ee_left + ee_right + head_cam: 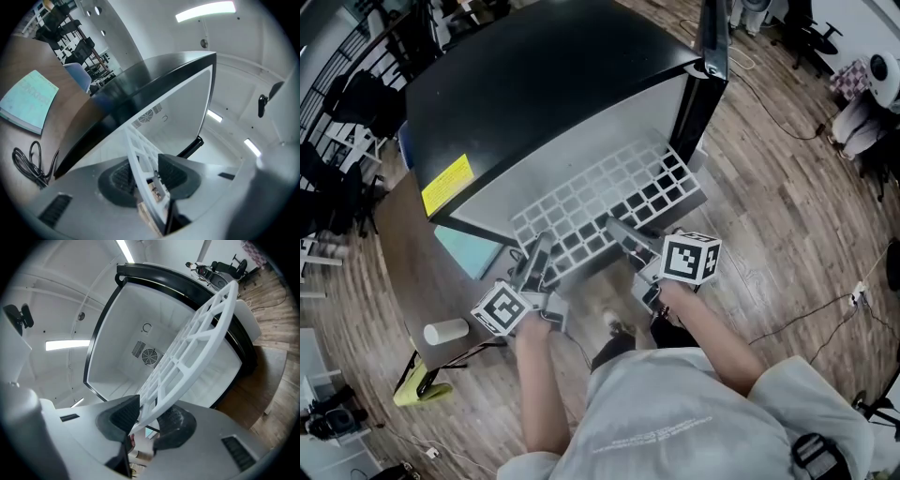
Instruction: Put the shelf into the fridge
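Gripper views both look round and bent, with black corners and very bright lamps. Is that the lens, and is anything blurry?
Left gripper view: the wide lens bows the fridge top, the corners go black, and the ceiling lamp burns out white. Right gripper view: the same bowing; the shelf reads sharp, while the parts nearest the camera look soft. Head view: even light, and the floor planks curve towards the edges.

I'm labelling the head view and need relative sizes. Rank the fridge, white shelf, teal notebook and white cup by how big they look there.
Largest to smallest as they look in the head view:
1. fridge
2. white shelf
3. teal notebook
4. white cup
No two look close in size.
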### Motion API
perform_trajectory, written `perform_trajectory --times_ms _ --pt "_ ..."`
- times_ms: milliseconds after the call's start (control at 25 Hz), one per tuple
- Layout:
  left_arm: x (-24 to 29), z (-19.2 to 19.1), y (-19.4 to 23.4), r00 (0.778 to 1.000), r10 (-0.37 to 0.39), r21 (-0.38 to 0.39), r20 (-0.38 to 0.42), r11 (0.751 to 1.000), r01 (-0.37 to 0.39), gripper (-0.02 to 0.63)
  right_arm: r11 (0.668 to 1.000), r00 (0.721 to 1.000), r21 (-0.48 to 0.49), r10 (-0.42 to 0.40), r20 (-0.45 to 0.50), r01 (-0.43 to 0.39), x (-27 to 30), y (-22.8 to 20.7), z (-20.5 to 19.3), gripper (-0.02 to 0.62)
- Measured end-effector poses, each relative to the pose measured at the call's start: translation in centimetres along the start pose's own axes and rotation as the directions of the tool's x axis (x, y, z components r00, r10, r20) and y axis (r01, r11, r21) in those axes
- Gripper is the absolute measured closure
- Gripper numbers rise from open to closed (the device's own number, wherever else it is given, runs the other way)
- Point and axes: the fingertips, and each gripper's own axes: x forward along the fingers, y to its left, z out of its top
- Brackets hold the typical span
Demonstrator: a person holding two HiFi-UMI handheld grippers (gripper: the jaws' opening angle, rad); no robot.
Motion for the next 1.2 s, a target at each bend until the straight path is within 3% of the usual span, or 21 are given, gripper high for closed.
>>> perform_trajectory --times_ms 120,240,400,640,1200 --pt "-0.3 -0.6 -0.3 1.000 -0.020 0.027 -0.009 0.999 0.021 0.464 1.000 1.000 -0.008 0.009 -0.015 -0.010 0.1 0.1 0.0 0.485" --pt "-1.2 -1.4 -0.9 0.998 -0.039 0.111 -0.039 0.993 0.043 0.442 1.000 0.999 -0.025 0.014 -0.030 -0.015 0.0 0.4 -0.2 0.485" --pt "-2.7 -3.2 -1.4 0.998 -0.043 0.108 -0.052 0.993 0.049 0.438 0.998 0.997 -0.050 0.029 -0.077 -0.033 -0.5 0.7 -0.4 0.482" --pt "-3.3 -3.6 -1.7 0.997 -0.005 0.205 -0.079 0.979 0.022 0.451 0.997 0.993 -0.065 0.028 -0.116 -0.035 -0.8 0.5 -0.8 0.468" --pt "-2.8 -2.1 -2.1 0.998 -0.040 0.168 -0.038 0.985 0.046 0.454 0.998 0.988 -0.057 -0.012 -0.156 0.003 0.2 0.9 0.4 0.462"
